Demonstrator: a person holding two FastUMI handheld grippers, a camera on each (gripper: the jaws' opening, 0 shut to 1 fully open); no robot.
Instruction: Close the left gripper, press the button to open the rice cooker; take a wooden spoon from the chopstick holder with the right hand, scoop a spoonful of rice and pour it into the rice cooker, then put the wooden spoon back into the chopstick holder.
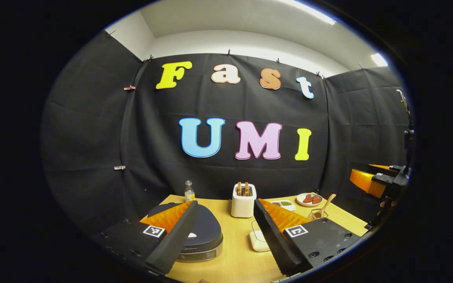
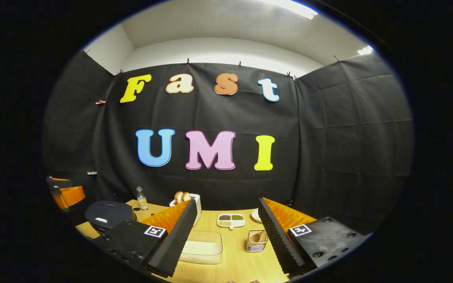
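Dark-lidded and still shut, the rice cooker (image 1: 195, 232) sits low on the wooden table (image 1: 238, 251), partly behind your left gripper's (image 1: 226, 232) left finger and off-centre from the gap; that gripper is nearer to it, its jaws spread wide and holding nothing, so by my reading you bring them together first, then swing left and down to the lid button, which I cannot pick out. From your right gripper (image 2: 226, 236), also agape and empty, the chopstick holder (image 2: 256, 240) with the wooden spoon (image 2: 257, 236) stands just inside the right finger, close ahead, spoon roughly upright.
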